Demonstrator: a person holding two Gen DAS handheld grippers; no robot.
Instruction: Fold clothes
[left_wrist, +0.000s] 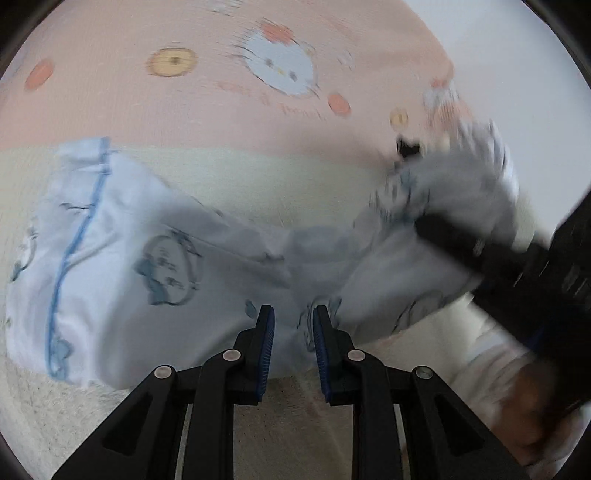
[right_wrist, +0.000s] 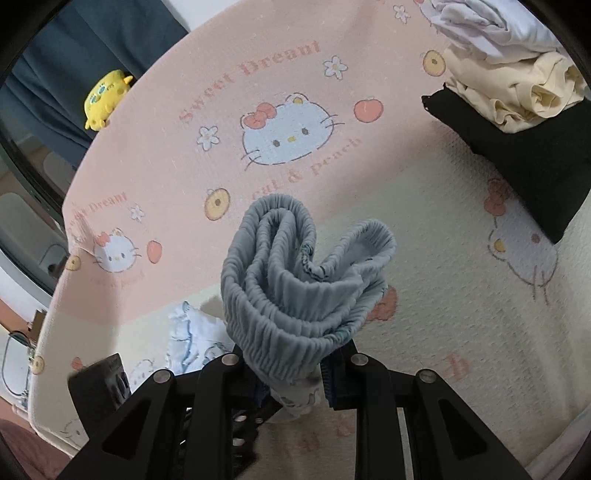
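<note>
On the bed sheet (right_wrist: 332, 206), pink print read "Sweet Dream" and "cat & peach". Light-blue printed pants (left_wrist: 155, 266) stretched left to right across the bed, gathered waistband (right_wrist: 295, 280) bunched up in the right gripper (right_wrist: 291, 384), clamped tight. Left gripper (left_wrist: 293, 332) stood narrowly parted over the fabric, nothing pinched. Folded white, cream and black clothes (right_wrist: 517, 96) were stacked far right.

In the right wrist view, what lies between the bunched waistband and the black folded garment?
Only bare bedsheet, cream with a cat print. Nothing else lies between the waistband and the black garment. The right wrist view shows this.
</note>
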